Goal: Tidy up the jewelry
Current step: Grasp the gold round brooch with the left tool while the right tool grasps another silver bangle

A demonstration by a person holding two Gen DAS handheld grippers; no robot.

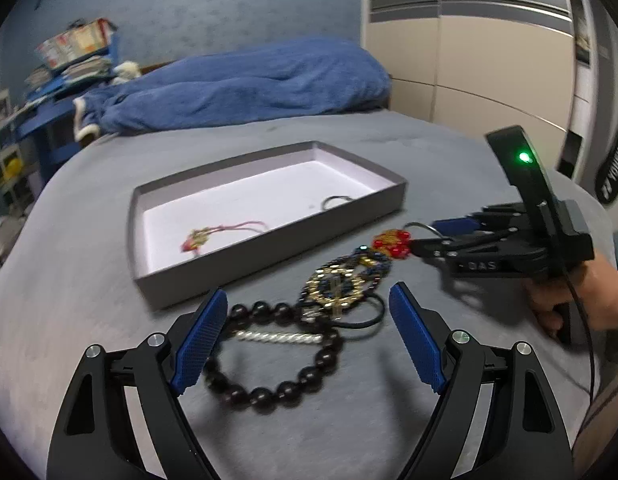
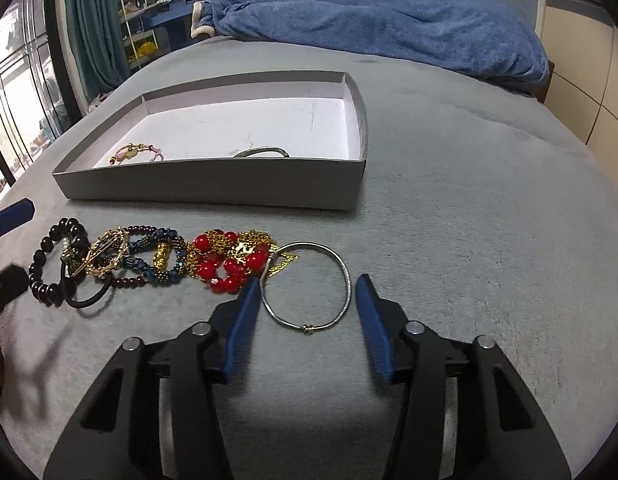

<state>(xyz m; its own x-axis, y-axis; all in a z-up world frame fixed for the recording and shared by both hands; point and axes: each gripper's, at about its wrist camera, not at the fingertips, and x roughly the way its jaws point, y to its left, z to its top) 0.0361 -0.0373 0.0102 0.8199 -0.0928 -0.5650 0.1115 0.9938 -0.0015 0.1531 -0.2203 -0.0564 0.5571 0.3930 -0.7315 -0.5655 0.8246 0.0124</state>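
A grey shallow box lies on the bed. It holds a pink cord bracelet and a silver ring. A row of jewelry lies in front of it: a black bead bracelet, a gold and blue beaded piece, a red bead bracelet and a silver bangle. My left gripper is open over the black bracelet. My right gripper is open around the silver bangle.
A blue blanket lies at the far end of the bed. A cream wardrobe stands at the right. A blue shelf with clutter stands at the left, near a window.
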